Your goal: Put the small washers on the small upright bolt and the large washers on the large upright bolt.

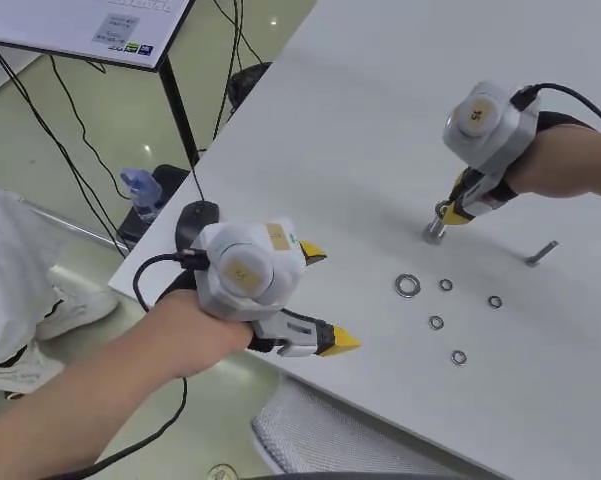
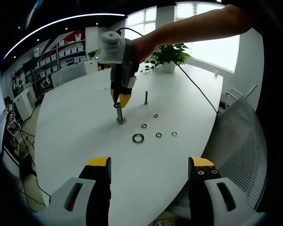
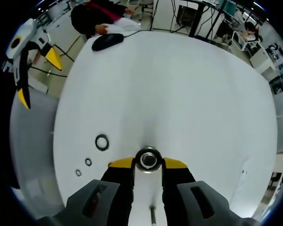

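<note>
Left claw [image 1: 330,297]: wide, empty.
Right claw [image 3: 148,164]: narrow, pinching large washer [image 3: 147,151] atop large bolt [image 1: 435,233].
Risk: off-ctr release w/ tilt; washer drops, bolt tips.

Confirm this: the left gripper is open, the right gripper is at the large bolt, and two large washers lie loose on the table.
Not quite: one large washer lies loose, not two, as the head view shows; the other four are small washers. The left gripper is open and the right gripper is at the large bolt.
</note>
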Tool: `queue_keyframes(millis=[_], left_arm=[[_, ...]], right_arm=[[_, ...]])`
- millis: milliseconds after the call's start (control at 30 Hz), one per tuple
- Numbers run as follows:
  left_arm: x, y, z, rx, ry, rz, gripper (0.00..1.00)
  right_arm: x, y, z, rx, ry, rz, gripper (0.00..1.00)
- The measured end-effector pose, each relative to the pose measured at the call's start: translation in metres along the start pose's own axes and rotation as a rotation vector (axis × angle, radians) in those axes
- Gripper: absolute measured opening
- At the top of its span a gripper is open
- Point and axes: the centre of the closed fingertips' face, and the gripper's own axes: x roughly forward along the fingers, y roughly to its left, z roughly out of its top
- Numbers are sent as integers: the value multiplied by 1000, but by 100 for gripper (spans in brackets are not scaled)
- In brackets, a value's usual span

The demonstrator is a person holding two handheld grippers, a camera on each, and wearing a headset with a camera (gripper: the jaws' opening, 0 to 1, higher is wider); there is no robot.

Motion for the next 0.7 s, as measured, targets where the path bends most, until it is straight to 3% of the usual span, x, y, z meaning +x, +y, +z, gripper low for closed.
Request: queue_keyframes(millis=[700], left_arm=[[-2, 0, -3, -11, -7, 2, 65]], right_arm=[[15, 4, -5, -29, 50, -10, 22]])
